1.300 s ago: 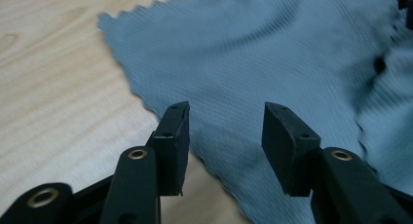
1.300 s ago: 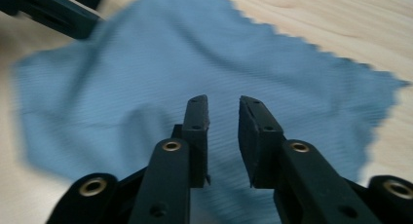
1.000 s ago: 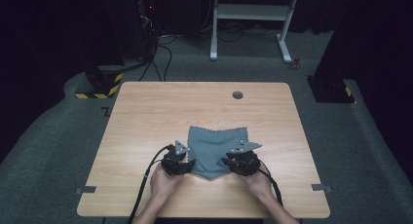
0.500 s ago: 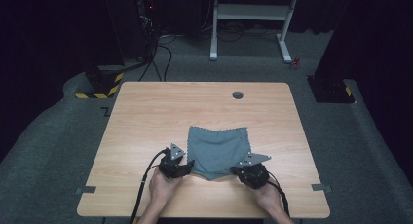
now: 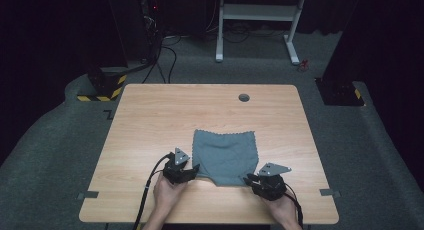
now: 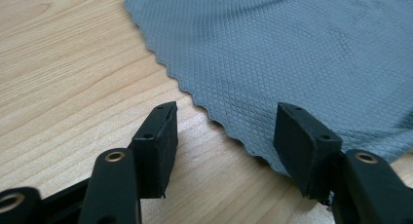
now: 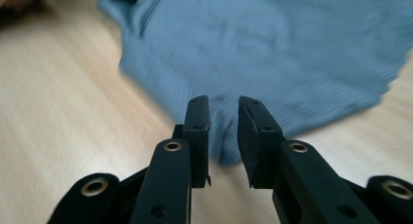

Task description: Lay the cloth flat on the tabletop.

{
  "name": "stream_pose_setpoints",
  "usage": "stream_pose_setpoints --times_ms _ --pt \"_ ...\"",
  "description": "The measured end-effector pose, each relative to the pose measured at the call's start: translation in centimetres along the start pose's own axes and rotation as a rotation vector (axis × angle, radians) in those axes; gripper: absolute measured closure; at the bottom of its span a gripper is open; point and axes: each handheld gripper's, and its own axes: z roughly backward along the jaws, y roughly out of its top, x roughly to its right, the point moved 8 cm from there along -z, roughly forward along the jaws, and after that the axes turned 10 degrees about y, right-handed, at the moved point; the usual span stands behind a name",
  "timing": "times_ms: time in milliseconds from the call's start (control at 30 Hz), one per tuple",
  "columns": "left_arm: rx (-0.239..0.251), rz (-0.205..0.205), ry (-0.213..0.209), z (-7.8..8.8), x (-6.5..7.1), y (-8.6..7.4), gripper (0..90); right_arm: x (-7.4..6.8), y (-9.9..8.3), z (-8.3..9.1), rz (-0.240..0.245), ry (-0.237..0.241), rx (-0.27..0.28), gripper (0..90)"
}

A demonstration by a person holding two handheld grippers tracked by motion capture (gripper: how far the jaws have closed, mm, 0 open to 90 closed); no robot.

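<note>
The wooden table (image 5: pixel 150 120) has a small round hole (image 5: pixel 244 97) near the middle of its far edge. A grey cloth (image 5: pixel 225 155) lies flat and slightly rumpled on the near half, a little right of centre, its scalloped hem facing the far edge. The left gripper (image 5: pixel 192 168) sits at the cloth's near left corner, jaws spread wide; one pad hangs over bare wood, the other over the cloth's zigzag edge (image 6: pixel 214 119), with nothing pinched. The right gripper (image 5: pixel 248 178) points at the cloth's near right corner, just off it by the table's near edge. Its jaws stand narrowly apart, having just been opening, with nothing between them.
</note>
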Motion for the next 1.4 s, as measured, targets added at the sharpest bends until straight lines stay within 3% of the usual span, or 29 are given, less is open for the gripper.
stream_pose_setpoints --times_ms 167,267,500,700,800,967,1067,1200,1333,1400 --pt "0.000 0.004 0.003 0.0 0.0 0.0 42.1 0.7 1.2 -0.6 0.001 -0.039 0.001 74.6" --pt "0.001 0.010 0.005 0.0 0.1 0.0 42.0 1.8 1.8 -2.2 0.016 -0.103 -0.047 73.8" --pt "0.000 0.011 0.007 0.0 0.1 0.0 42.0 1.6 1.2 -2.8 0.014 -0.096 -0.094 65.1" --pt "0.000 0.012 0.008 0.0 0.1 0.0 41.9 1.4 -0.9 -1.2 0.004 -0.093 -0.099 61.7" --pt "0.000 0.012 0.008 0.0 0.1 0.0 41.9 1.4 -1.1 -0.7 -0.001 -0.092 -0.096 61.7" --pt "0.000 0.013 0.008 0.0 0.1 0.0 41.9 1.4 0.6 -0.2 0.012 -0.091 -0.039 64.5" --pt "0.000 0.013 0.009 0.0 0.1 0.0 41.9 1.5 1.9 -1.9 0.032 -0.082 -0.060 67.4" --pt "0.000 0.013 0.009 0.0 0.1 0.0 41.9 1.4 1.4 -3.7 0.038 -0.062 -0.109 72.9" --pt "0.000 0.014 0.009 0.0 0.1 0.0 41.9 0.9 1.0 -3.5 0.037 -0.052 -0.110 82.4" --pt "-0.001 0.013 0.009 0.0 0.1 0.0 41.9 0.8 0.6 -3.2 0.059 -0.051 -0.117 89.3"
